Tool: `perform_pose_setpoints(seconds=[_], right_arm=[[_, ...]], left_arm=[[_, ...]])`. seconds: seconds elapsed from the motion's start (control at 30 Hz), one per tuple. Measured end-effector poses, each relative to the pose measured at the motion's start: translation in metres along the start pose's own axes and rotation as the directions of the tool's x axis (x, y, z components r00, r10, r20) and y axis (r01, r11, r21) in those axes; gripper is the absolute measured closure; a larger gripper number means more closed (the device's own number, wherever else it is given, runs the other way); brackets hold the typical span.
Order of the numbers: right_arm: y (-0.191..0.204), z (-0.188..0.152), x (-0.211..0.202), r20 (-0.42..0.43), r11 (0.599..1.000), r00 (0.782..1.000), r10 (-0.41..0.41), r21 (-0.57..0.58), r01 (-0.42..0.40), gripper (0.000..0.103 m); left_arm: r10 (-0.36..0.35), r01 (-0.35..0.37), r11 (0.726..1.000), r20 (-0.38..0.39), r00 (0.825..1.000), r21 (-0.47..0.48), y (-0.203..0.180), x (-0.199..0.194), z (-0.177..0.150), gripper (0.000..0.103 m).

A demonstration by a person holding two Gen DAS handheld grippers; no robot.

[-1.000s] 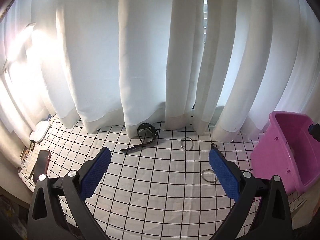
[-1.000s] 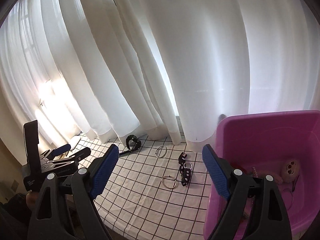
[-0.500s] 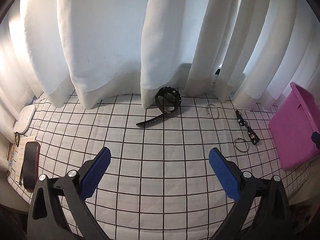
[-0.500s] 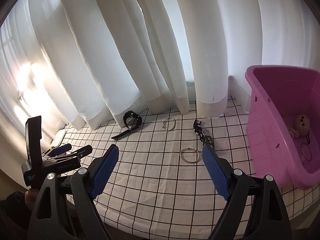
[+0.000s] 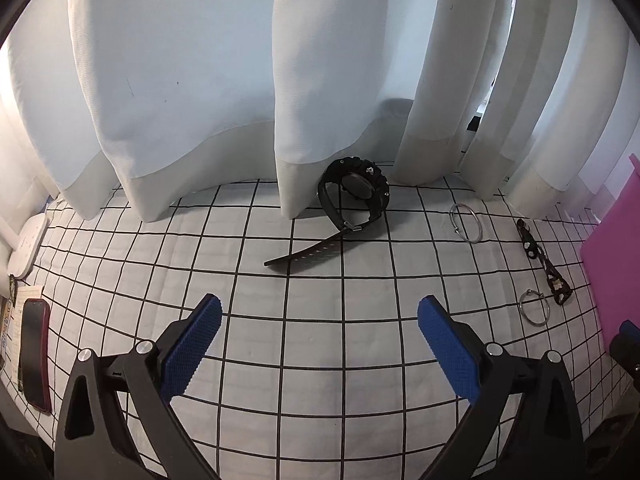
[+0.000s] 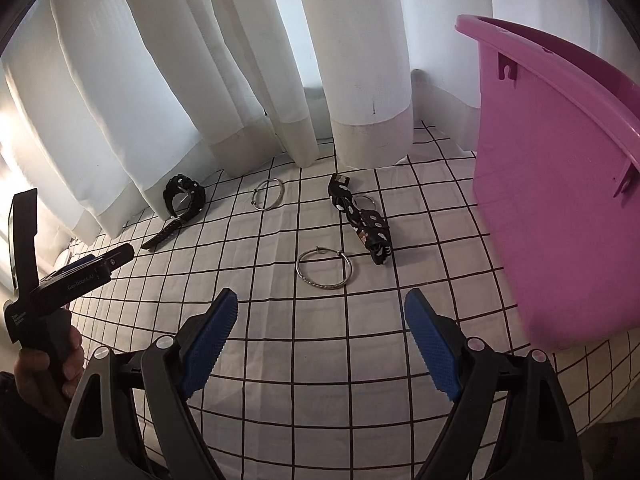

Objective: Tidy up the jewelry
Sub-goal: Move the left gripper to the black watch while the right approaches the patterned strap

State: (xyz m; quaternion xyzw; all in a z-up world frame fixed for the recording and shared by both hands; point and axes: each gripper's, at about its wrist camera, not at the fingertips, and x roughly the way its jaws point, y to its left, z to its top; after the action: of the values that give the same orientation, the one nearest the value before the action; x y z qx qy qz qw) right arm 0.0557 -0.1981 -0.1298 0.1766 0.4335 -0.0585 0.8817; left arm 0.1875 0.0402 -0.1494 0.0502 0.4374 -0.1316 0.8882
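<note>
A black wristwatch lies by the curtain hem, its strap trailing toward me; it also shows as the watch in the right wrist view. Two silver bangles rest on the checked cloth: the far bangle and the near bangle. A black patterned band lies between them and the pink bin. My left gripper hovers open in front of the watch. My right gripper is open just short of the near bangle. Neither holds anything.
White curtains hang along the back edge of the cloth. A red phone and a white device lie at the far left. The left gripper's body, held by a hand, shows at the right view's left side.
Both grippers have come down and tilted toward the table; the jewelry now looks larger and nearer. The bin's inside has passed out of the right wrist view. Both jaws stayed wide.
</note>
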Motion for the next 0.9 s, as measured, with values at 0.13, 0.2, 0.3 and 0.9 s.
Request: perform_pose_setpoints(seconds=[0.13,0.2,0.3,0.9], right_arm=[[-0.007,0.009,0.024,0.024,1.000,1.000,-0.012,-0.024,0.013,0.021],[-0.011,0.014,0.036,0.036,0.999,0.999,-0.016,-0.028,0.017,0.021],[-0.017,0.021,0.052,0.045,0.999,0.998,-0.035,-0.035,0.037,0.021],[0.002,0.017,0.082,0.003,0.992,0.996,-0.085,-0.096,0.085,0.021]], left_arm=[[-0.009,0.009,1.000,0.017,1.000,-0.010,-0.008,0.023,0.009,0.006],[-0.023,0.023,1.000,0.026,0.999,-0.013,-0.013,0.033,0.012,0.006],[-0.022,0.022,1.000,0.047,0.999,-0.003,-0.021,0.046,0.015,0.006],[0.023,-0.023,1.000,0.010,1.000,-0.015,-0.022,0.095,0.034,0.006]])
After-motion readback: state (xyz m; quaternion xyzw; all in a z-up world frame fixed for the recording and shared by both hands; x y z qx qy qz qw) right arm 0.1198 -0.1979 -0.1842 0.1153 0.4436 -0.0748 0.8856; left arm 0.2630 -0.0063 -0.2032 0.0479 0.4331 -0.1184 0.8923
